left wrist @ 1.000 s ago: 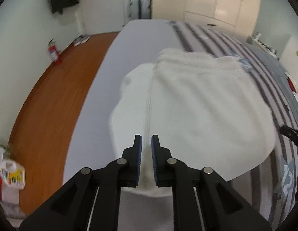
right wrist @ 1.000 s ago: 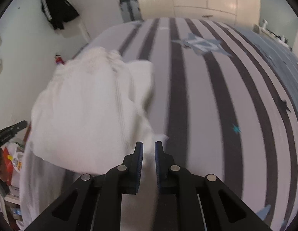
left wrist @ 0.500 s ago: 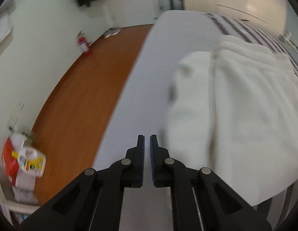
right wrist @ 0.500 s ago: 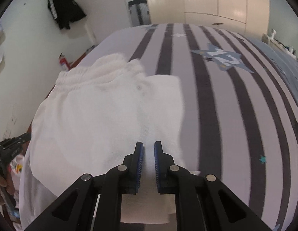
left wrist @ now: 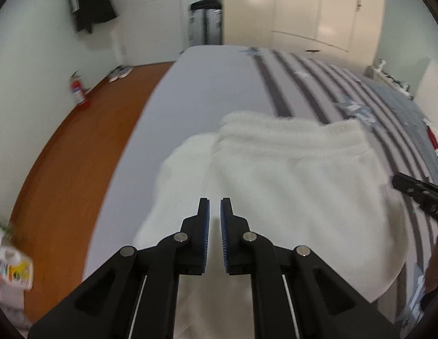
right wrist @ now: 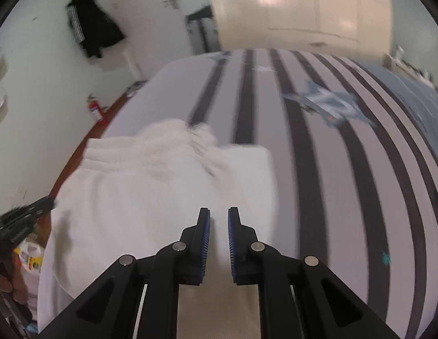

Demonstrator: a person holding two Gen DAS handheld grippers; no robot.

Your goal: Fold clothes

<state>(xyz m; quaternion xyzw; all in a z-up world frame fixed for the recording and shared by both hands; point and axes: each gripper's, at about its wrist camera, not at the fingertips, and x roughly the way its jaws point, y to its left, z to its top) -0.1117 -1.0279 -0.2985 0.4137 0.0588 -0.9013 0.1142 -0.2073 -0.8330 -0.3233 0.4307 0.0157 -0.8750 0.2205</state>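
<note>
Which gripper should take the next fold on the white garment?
Probably the right gripper: it hangs over the white garment near its free right edge. The left gripper sits mid-cloth, away from an edge.

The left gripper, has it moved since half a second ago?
Yes. The left gripper swung right: the extinguisher sits farther left, and the garment is centred again.

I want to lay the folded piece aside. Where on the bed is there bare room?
Bare striped cover lies right of the white garment, up to the star print. A plain strip runs between garment and wooden floor. The near edge is crowded by both grippers.
</note>
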